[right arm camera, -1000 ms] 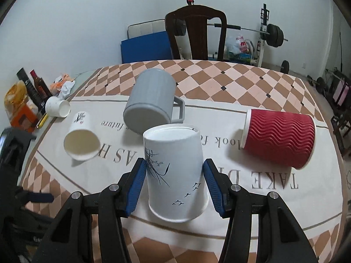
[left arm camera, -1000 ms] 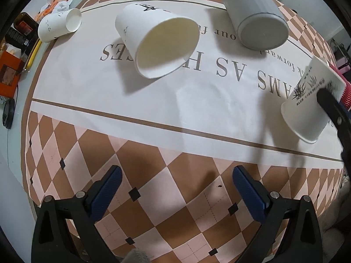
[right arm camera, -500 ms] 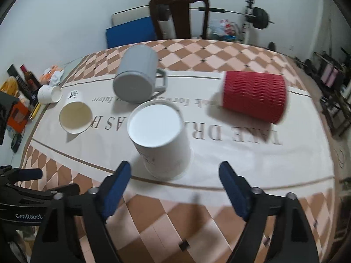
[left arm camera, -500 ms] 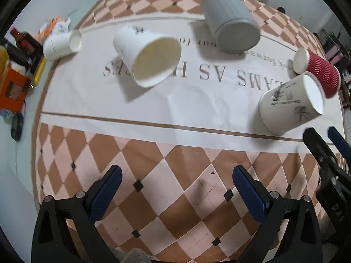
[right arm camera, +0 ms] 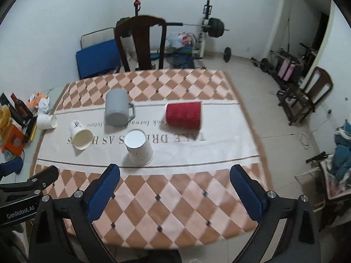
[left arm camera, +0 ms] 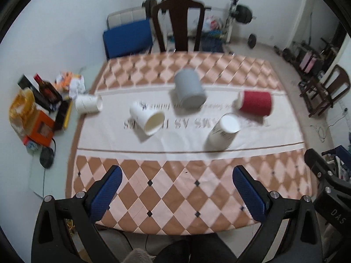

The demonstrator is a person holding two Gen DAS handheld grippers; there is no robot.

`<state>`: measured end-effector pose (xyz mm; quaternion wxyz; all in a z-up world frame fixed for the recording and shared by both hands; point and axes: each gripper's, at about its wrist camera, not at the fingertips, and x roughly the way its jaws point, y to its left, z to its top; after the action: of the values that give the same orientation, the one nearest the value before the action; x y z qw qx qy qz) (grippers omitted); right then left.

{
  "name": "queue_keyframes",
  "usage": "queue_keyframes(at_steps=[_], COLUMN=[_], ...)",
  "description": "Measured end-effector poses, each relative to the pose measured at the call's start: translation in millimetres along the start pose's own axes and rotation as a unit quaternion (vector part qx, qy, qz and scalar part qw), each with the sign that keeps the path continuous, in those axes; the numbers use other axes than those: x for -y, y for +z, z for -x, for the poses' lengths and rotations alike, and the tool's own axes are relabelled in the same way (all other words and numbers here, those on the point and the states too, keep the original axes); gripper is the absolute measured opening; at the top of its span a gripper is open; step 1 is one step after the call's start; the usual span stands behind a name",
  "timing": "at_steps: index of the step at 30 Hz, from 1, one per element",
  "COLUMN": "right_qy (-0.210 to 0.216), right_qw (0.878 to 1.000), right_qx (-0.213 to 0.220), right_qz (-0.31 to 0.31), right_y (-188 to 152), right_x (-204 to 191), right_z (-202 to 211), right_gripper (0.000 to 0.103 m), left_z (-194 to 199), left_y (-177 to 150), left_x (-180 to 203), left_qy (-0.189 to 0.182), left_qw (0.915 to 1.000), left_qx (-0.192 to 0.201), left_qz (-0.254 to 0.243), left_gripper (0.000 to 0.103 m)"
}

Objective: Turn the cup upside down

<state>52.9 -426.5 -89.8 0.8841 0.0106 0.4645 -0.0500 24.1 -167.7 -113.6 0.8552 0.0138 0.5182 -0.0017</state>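
Note:
A white paper cup [right arm camera: 139,148] with a printed design stands upside down, base up, on the white band of the tablecloth; it also shows in the left wrist view [left arm camera: 222,131]. My right gripper [right arm camera: 175,188] is open and empty, pulled back above the table's near edge, well apart from the cup. My left gripper [left arm camera: 177,188] is open and empty, also back over the near edge. Another white paper cup [left arm camera: 147,120] lies on its side to the left, mouth toward me; it also shows in the right wrist view [right arm camera: 80,135].
A grey mug [right arm camera: 117,110] and a red ribbed cup [right arm camera: 184,115] lie on their sides farther back. A small white cup [left arm camera: 87,106] lies at the left edge beside bottles and boxes [left arm camera: 37,114]. A dark chair [right arm camera: 141,43] stands behind the table.
My right gripper opened and let go of the printed cup, which now stands upside down on the cloth. Both grippers have pulled back and up from the table.

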Motion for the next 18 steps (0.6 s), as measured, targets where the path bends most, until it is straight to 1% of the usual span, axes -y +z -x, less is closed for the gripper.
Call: queue_keyframes(at_steps=[4,6,9,13,18], right_qy=[-0.013,-0.016,-0.019,-0.023,-0.019], right_qw=[1.0,1.0,1.0,0.999,0.999], right_qx=[-0.004,0.002,0.012,0.03,0.043], right_qz=[-0.006,-0.006,-0.013,-0.018,-0.02], right_y=[5,5,5,5,5], right_x=[6,9,16,23,27], right_z=[53,76,111,149,181], right_gripper=[0.102,0.102,0.102,0.101,0.102], left_z=[47,67,93,117,134], left_y=[2,1,1,0,-4], left_x=[3,5,7,8,7], left_qy=[-0.01,-0.013,-0.018,-0.022,-0.019], left_qw=[0.9994,0.9986,0.9978,0.9971,0.9967], left_qx=[0.032,0.05,0.063,0.073,0.079], left_qz=[-0.004,-0.008,-0.011,-0.009,-0.005], left_gripper=[0.103,0.103,0.103,0.103,0.103])
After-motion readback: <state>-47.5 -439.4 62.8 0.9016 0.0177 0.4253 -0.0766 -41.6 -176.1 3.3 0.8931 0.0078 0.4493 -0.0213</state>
